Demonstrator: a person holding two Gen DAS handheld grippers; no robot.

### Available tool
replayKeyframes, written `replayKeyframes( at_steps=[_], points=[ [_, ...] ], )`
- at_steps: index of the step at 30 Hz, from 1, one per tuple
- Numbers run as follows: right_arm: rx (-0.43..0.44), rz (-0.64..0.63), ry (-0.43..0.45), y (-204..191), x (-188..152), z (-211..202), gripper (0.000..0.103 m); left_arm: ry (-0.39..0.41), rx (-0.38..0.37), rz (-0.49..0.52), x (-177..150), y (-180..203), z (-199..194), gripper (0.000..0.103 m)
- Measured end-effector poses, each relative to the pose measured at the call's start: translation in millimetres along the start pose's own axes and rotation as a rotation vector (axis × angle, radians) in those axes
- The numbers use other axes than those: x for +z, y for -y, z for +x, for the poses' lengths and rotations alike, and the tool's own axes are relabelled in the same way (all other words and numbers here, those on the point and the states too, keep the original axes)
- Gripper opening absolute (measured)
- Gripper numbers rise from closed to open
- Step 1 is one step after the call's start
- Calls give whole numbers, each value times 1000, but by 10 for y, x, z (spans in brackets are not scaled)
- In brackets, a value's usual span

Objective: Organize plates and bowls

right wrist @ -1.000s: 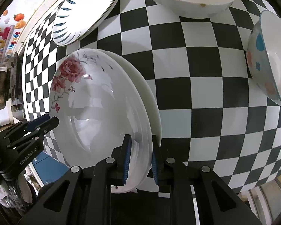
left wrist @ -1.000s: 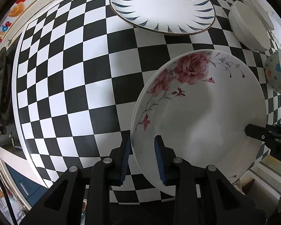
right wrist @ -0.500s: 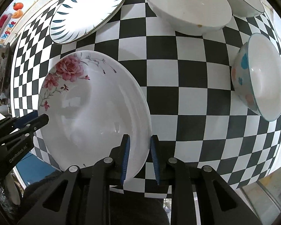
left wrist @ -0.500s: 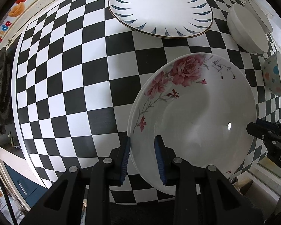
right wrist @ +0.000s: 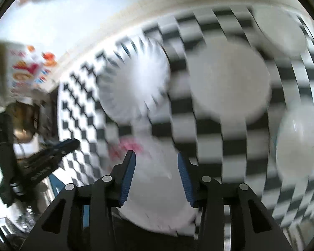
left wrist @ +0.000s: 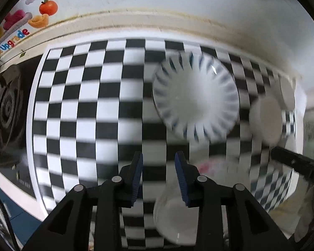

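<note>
- Both grippers, left (left wrist: 158,175) and right (right wrist: 156,176): jaws apart, gripping nothing
- Rose plate (right wrist: 157,196) down on bench (left wrist: 73,115)
- Blue plate (left wrist: 195,98), bowls (right wrist: 228,79) unstacked

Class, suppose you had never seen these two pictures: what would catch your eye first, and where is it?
The black-and-white checkered cloth fills both views, smeared by motion blur. On it, toward the far wall, lies the blue-petal plate. Nearest the cameras, the open left gripper and right gripper stand out, with the rose plate lying blurred below the right one.
</note>
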State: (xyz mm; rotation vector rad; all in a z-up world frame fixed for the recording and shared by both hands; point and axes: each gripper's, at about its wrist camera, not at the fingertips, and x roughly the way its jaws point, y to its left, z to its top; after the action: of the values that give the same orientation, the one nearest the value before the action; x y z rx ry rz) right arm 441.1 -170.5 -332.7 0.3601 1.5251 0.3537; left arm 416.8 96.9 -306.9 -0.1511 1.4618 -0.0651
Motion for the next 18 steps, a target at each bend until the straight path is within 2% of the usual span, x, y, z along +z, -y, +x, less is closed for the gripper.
replayKeyframes(
  at_steps=[2, 5, 10, 13, 16, 18],
  points=[
    [18, -16, 32, -82, 315, -30, 45, -23, -37, -26, 179, -46, 128, 29],
    [4, -40, 29, -122, 859, 103, 45, -87, -94, -58, 397, -115, 433, 29],
    [-72, -65, -83, -58, 1507, 641, 45, -163, -110, -70, 596, -105, 897, 29],
    [-55, -50, -144, 32, 1644, 914, 43, -180, -139, -82, 647, -139, 1032, 29],
    [-58, -56, -182, 75, 1672, 1082, 29, -155, -150, -73, 679, -172, 1054, 27],
    [-79, -73, -204, 87, 1645, 1173, 18, -127, -147, -44, 678, -182, 1023, 19]
  ],
)
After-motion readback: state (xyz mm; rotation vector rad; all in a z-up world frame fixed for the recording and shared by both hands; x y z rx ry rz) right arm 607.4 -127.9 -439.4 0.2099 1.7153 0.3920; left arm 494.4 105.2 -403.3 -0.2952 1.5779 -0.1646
